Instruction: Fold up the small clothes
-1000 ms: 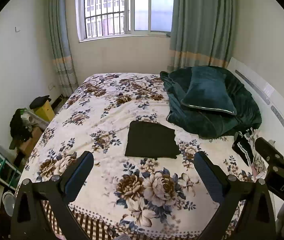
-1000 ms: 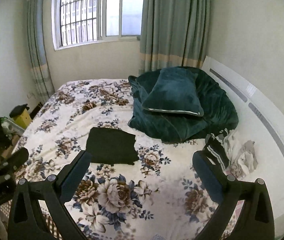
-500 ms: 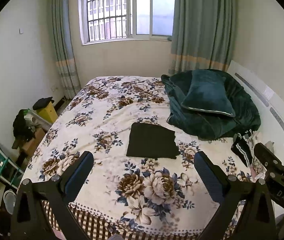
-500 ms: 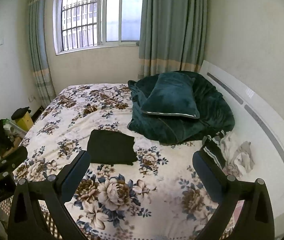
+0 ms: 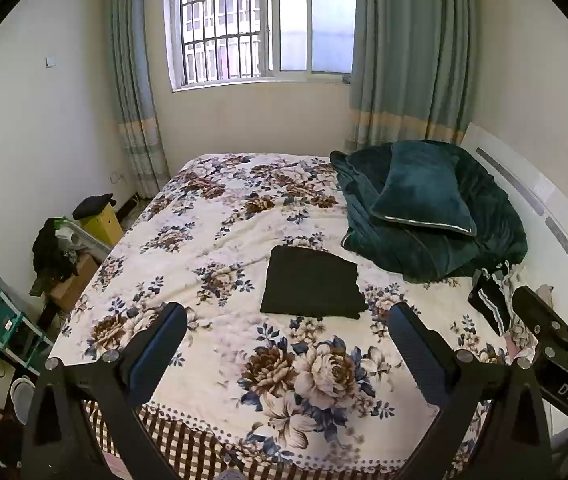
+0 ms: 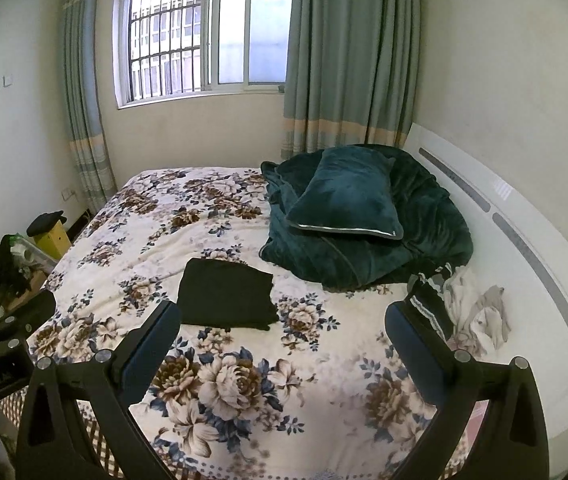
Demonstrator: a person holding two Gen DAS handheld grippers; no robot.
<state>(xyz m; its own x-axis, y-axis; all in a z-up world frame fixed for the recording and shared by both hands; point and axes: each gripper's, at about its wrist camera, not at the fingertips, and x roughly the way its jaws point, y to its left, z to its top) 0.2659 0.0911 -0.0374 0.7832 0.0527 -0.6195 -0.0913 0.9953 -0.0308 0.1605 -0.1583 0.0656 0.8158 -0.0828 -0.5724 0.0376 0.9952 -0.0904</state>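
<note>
Folded black garment [image 5: 312, 283] lies flat on the floral bedspread [image 5: 220, 248], mid-bed, just left of the heaped teal blanket [image 5: 435, 236] with a teal pillow [image 5: 423, 196] on top.

Left gripper [image 5: 285, 336]: fingers [image 5: 156, 344] spread wide, holding nothing, hovering above the near edge of the bed. Garment sits beyond the fingertips, between the two fingers and nearer the right-side one, clear of both.

Right gripper [image 6: 282, 332]: fingers [image 6: 415, 340] also spread wide, empty. Garment [image 6: 226, 298] lies ahead, close to the left-side fingertip; contact cannot be told.

Unfolded clothes pile [image 6: 463, 308], striped dark piece plus pale ones, lies against the white headboard [image 6: 523, 248], beside the right-side fingertip of the right gripper.
</note>
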